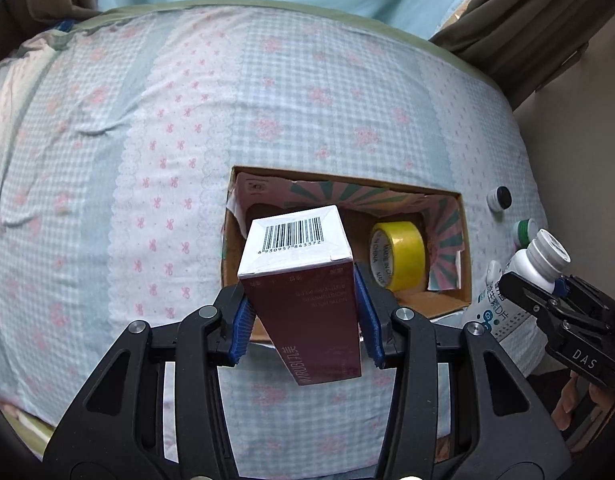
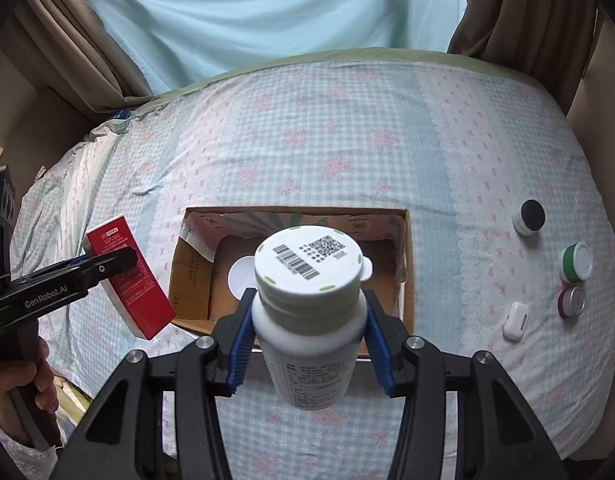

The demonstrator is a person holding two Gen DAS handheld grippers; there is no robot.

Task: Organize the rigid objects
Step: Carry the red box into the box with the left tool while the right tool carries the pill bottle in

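Note:
My left gripper (image 1: 303,320) is shut on a dark red carton (image 1: 307,304) whose white barcode end faces the camera. It hangs over the near left corner of an open cardboard box (image 1: 347,178). A yellow tape roll (image 1: 397,256) lies inside that box. My right gripper (image 2: 309,332) is shut on a white pill bottle (image 2: 307,280) below its cap, above the near edge of the cardboard box (image 2: 407,256). In the right wrist view the left gripper (image 2: 107,264) with the red carton (image 2: 135,292) shows at the left. The bottle hides much of the box's inside.
A checked, flowered bedsheet (image 2: 347,140) covers the bed. To the right of the box lie a black-lidded jar (image 2: 529,218), a green jar (image 2: 575,262), a purple jar (image 2: 571,302) and a small white case (image 2: 515,320). A white round object (image 2: 239,280) lies in the box. Curtains hang behind.

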